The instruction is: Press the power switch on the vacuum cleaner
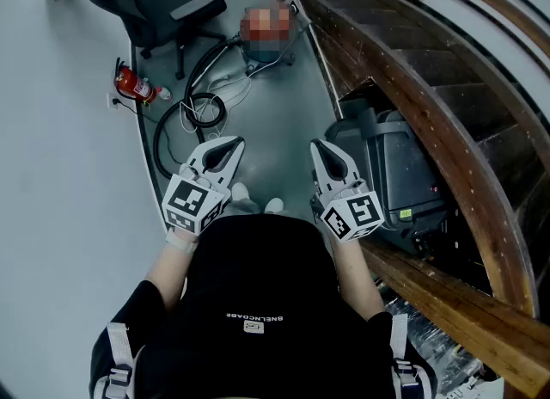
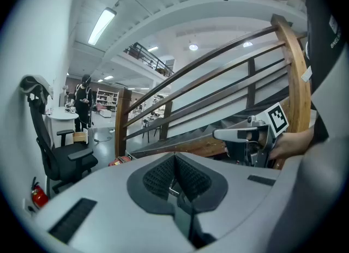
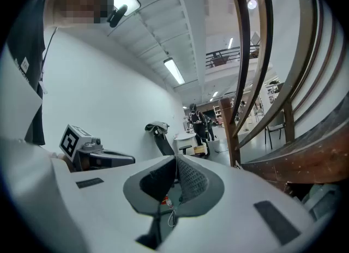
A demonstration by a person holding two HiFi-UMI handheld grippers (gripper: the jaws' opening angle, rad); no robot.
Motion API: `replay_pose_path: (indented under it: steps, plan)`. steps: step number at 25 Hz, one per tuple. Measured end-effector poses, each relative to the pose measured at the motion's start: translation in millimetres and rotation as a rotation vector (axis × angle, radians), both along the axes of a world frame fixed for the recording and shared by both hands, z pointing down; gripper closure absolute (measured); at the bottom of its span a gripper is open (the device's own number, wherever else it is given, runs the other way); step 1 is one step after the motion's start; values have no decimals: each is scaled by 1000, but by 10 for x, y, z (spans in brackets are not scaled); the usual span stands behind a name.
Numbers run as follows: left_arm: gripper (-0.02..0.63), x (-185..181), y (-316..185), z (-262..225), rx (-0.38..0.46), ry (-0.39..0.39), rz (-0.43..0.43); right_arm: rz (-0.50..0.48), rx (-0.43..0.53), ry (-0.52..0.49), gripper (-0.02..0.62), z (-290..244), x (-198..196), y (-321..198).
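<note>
Vacuum cleaner [image 1: 263,62] stands ahead, hose [image 1: 193,66] trailing leftward.

Reference: the standing person [image 1: 258,303]. The left gripper [image 1: 230,146] and right gripper [image 1: 323,150] are side by side just ahead. A boxy machine [image 1: 395,174] stands to the right, under the stair rail [image 1: 447,131]. Ahead-left, by the wall, lie a looped hose [image 1: 202,109] and a fire extinguisher [image 1: 133,85]. An office chair [image 1: 168,6] stands farther ahead.
</note>
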State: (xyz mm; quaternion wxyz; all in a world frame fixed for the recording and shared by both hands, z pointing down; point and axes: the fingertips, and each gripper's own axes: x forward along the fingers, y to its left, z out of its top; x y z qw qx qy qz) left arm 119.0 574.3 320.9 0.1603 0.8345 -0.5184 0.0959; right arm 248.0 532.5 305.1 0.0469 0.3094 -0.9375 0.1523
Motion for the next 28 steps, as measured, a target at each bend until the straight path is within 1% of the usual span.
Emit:
replay_pose_path:
  steps: [7, 11, 14, 18, 24, 28]
  plan:
    - [591, -415, -100, 44, -7, 18, 2, 9, -7, 24, 568, 19, -423, -107]
    - [591, -630, -146, 118, -22, 16, 4, 14, -7, 15, 566, 24, -607, -158]
    - [591, -806, -171, 177, -30, 13, 0, 30, -19, 19, 566, 66, -677, -180]
    - [591, -954, -218, 254, -48, 4, -3, 61, -45, 28, 566, 161, -644, -249]
    - [591, -1100, -473, 363, -61, -10, -19, 56, -82, 39, 566, 392, -678, -585]
    - [591, -1239, -831, 402, -70, -23, -53, 23, -76, 33, 566, 406, -788, -1058]
